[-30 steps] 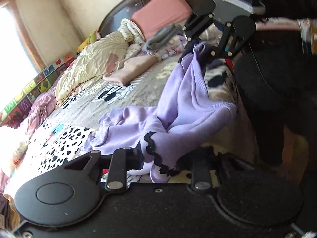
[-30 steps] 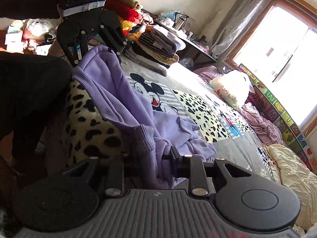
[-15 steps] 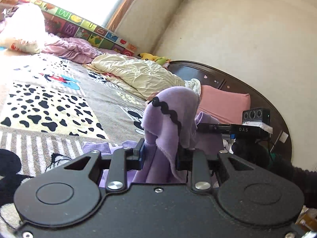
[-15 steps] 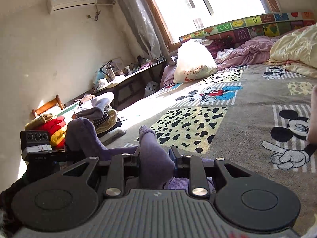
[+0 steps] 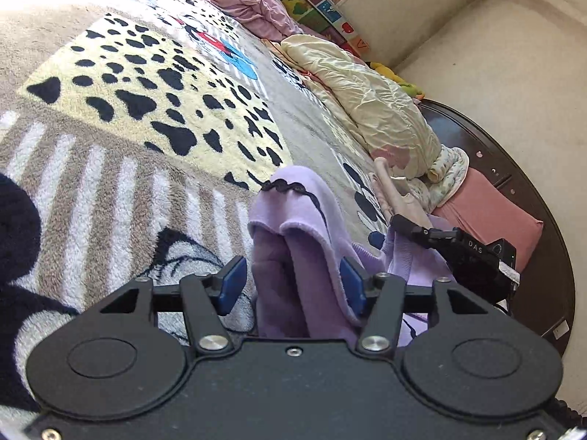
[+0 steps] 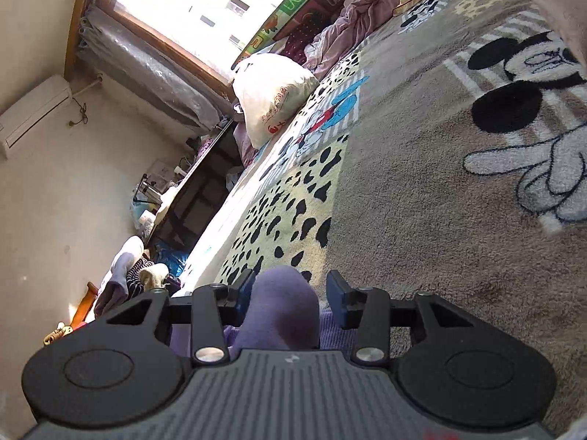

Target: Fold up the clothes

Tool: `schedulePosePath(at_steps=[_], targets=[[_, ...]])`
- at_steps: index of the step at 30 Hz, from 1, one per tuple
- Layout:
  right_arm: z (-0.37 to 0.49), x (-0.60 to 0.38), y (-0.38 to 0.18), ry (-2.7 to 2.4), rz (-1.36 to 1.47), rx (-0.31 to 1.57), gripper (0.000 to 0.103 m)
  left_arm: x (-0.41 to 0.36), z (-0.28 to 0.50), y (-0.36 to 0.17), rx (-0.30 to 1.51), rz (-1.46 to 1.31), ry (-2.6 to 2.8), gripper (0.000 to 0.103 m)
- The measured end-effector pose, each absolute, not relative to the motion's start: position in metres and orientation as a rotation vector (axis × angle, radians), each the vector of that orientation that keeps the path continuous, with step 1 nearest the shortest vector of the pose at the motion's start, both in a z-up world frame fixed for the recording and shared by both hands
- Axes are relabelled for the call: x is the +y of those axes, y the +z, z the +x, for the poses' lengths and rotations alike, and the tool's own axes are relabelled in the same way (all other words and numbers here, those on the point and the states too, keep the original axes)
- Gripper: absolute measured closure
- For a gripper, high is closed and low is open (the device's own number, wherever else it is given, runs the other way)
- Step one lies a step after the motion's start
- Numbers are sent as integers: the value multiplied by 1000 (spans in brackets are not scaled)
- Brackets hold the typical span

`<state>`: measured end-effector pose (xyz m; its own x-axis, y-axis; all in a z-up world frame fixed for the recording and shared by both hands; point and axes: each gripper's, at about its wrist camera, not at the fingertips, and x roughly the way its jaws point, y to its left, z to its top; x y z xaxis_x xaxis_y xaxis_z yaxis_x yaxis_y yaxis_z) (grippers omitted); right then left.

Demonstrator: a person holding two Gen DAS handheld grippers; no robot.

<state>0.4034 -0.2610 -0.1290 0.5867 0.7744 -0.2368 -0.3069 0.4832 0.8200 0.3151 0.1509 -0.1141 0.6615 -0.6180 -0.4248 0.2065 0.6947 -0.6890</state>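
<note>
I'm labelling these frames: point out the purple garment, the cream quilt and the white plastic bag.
purple garment point(image 5: 293, 253): left wrist view, on the bunched fold between the claw's fingers.
cream quilt point(image 5: 370, 106): left wrist view, on its crumpled middle.
white plastic bag point(image 6: 273, 90): right wrist view, on its bulging side.

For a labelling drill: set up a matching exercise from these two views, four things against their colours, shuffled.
Things:
1. garment between the left tongs
2. quilt bunched near the headboard
3. pillow by the headboard
4. air conditioner on the wall

Colours:
A. pink
B. white
C. lilac with black wavy trim
D. cream

Pairs: 1-C, 2-D, 3-A, 4-B
</note>
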Motion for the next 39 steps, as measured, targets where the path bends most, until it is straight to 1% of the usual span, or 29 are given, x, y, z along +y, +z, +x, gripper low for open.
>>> schedulePosePath(at_steps=[1,2,4,5,6,8,10,11,12,13,14,15,17,19,20,21,22,23,25,26,29,31,32,33,36,37,38,39], targets=[[395,-267,-123,708,835,627,37,154,311,-111,691,-659,-517,43],[380,-276,-113,672,824,593,36,156,307,-107,681,-666,-520,40],[349,-288,-99,601,785,538,33,155,300,-101,662,-652,-498,38],[330,-291,-95,572,764,522,28,154,292,-100,660,-646,-490,36],[317,-290,-93,559,746,513,27,154,284,-98,661,-642,-481,35],[285,-283,-97,546,672,478,27,147,275,-98,665,-635,-487,35],[265,-271,-108,538,600,429,35,137,270,-97,654,-622,-482,35],[268,-264,-116,553,600,461,45,131,270,-97,646,-610,-473,38],[276,-257,-126,578,624,509,67,125,273,-99,646,-603,-472,78],[282,-254,-130,604,659,517,77,124,275,-101,653,-619,-466,87],[287,-251,-129,626,680,512,81,126,276,-104,653,-670,-461,89],[293,-249,-128,648,699,507,81,133,275,-105,645,-741,-470,92],[299,-245,-116,700,670,470,81,143,275,-104,631,-770,-479,92],[312,-240,-123,704,624,518,82,149,278,-106,634,-758,-478,92],[317,-238,-129,672,594,548,82,149,283,-113,667,-735,-473,90],[320,-239,-134,643,579,578,76,148,288,-121,709,-725,-467,75],[320,-243,-133,643,609,579,71,149,290,-123,730,-716,-446,64],[316,-249,-125,642,618,555,67,152,287,-118,710,-693,-422,54],[307,-254,-105,618,541,489,52,157,278,-100,641,-612,-403,54],[301,-256,-94,606,487,450,42,158,273,-90,602,-551,-388,53],[280,-242,-76,670,277,336,41,151,258,-73,494,-436,-439,53],[267,-225,-70,727,122,280,40,138,253,-69,460,-383,-541,49],[266,-217,-72,730,71,283,40,130,251,-69,452,-348,-589,44],[269,-212,-77,713,31,307,39,118,250,-72,454,-289,-618,42],[281,-203,-93,647,-47,405,38,81,250,-92,507,-45,-629,40],[289,-206,-100,627,-29,468,36,74,250,-98,510,22,-624,39],[297,-208,-106,607,-10,531,25,68,249,-104,507,89,-626,39],[298,-213,-111,616,12,542,21,64,249,-108,505,142,-630,39]])
